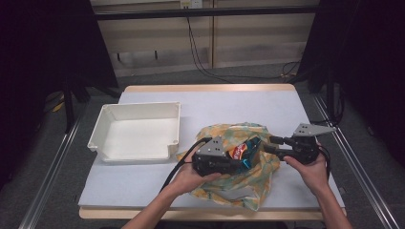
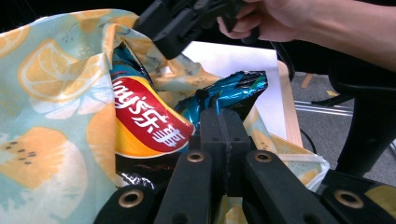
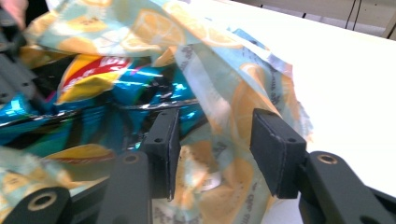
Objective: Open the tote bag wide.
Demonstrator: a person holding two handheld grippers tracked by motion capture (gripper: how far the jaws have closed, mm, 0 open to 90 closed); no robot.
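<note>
Glossy blue-red foil chip bag inside lemon-print cloth bag, right of white plastic tray; left gripper clamped on its crimped corner, right gripper half-open over cloth.

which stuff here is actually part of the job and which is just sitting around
In the job:
- chip bag, pinched at its edge by the shut left gripper
- lemon-print fabric bag around it
- right gripper, jaws apart at the fabric

Just lying about:
- white tray, empty, left of the bag
- cables on the floor beyond the table
</note>
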